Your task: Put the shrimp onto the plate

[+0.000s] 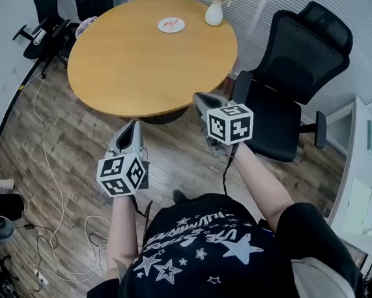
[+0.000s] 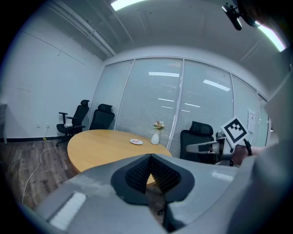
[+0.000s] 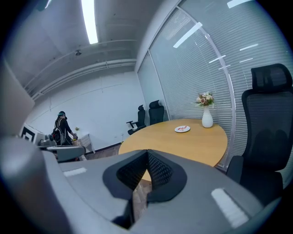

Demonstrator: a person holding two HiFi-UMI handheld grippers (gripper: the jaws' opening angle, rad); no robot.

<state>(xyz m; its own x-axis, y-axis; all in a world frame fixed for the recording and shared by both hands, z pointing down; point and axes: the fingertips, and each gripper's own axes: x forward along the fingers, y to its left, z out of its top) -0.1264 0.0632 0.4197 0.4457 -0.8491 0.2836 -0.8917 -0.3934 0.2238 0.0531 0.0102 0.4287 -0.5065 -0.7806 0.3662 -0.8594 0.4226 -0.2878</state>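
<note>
My left tongs (image 1: 130, 127) and right tongs (image 1: 201, 98) are both pinched together on nothing, mid-frame, short of the round table (image 1: 133, 71); the reddish shrimp (image 1: 172, 24) lies on the white plate (image 1: 161, 27) at top centre, beside the vase (image 1: 213, 13).

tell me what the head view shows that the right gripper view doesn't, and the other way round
Only the head view: the loose cables and the person's star-printed shirt. Only the right gripper view: the ceiling light and a distant standing person. Both: the round table, the plate, the vase with flowers, and the right gripper.
</note>
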